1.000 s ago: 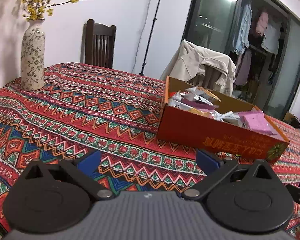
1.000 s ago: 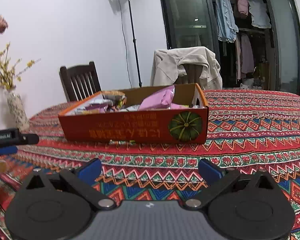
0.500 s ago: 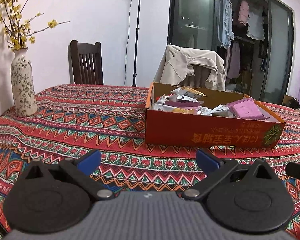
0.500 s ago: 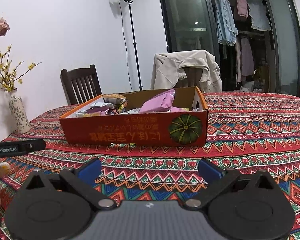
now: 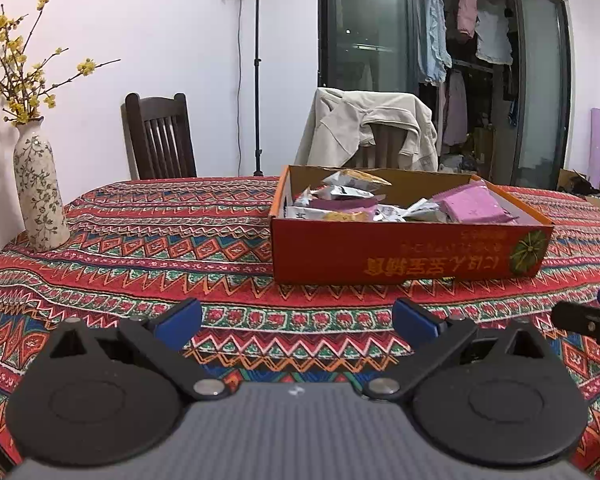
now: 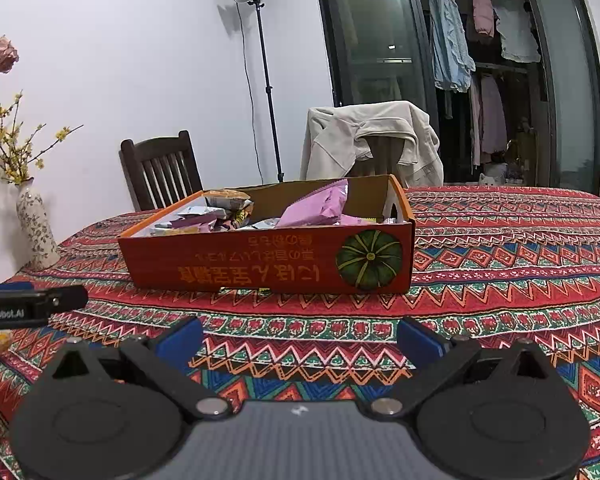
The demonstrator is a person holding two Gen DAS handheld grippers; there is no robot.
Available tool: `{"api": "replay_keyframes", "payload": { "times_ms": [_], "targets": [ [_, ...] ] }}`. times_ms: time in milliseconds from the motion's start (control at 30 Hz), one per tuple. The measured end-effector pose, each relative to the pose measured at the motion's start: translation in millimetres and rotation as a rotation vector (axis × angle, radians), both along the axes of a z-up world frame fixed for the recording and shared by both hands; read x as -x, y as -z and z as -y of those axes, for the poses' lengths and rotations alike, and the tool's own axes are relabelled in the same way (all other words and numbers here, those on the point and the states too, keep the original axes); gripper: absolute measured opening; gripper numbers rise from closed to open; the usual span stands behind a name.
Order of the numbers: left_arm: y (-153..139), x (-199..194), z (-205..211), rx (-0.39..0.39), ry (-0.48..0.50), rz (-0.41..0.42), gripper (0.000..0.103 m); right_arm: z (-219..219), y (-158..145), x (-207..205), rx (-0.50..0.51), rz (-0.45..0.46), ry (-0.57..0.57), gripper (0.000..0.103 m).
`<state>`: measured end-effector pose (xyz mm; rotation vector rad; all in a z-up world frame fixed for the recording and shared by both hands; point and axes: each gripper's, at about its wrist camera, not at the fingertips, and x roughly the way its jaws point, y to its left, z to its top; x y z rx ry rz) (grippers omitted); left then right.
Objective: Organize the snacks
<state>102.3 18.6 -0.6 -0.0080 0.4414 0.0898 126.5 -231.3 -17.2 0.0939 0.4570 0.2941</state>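
L to R: floral vase (image 5: 40, 196) at far left of the patterned tablecloth (image 5: 148, 248). Our left gripper (image 5: 297, 320) hangs spread w/ nothing between its fingers; the orange cardboard box (image 5: 400, 256) of snack packets (image 5: 340, 196) sits ahead, slightly right, apart. Our right gripper (image 6: 299, 340) is also spread & empty, box straight ahead, pink packet (image 6: 320, 208) inside.

Snack packets (image 5: 380, 204) in box (image 5: 404, 256): lower layers hidden by near wall; labels too small to read. Right tool (image 5: 592, 320) cut off at right edge in left view. Left tool (image 6: 24, 304) cut off at left edge in right view. Vase (image 6: 36, 228) flowers cropped at frame edge.
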Motion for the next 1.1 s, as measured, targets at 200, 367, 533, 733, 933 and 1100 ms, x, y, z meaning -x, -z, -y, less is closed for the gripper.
{"api": "replay_keyframes", "payload": {
  "times_ms": [200,367,533,733,933,1100],
  "targets": [
    [2.1,-1.2,0.5,0.000,0.000,0.000,0.103,-0.7,0.4,0.5,0.002,0.004,0.000,0.103],
    [3.2,-1.1,-0.1,0.004,0.003,-0.001,0.103,-1.6,0.4,0.9,0.005,0.006,-0.003,0.103],
    [3.0,-0.8,-0.6,0.006,0.005,0.002,0.103,-2.0,0.3,1.0,0.007,0.007,-0.005,0.103],
    [2.7,0.2,-0.3,0.010,0.010,0.006,0.103,-2.5,0.4,0.8,0.007,0.007,-0.005,0.103],
    [2.8,0.2,0.0,0.009,0.009,0.006,0.103,-2.5,0.5,0.8,0.007,0.008,-0.005,0.103],
    [2.8,0.2,0.3,0.008,0.011,0.008,0.103,-3.2,0.3,0.6,0.008,0.007,-0.007,0.103]
  ]
}}
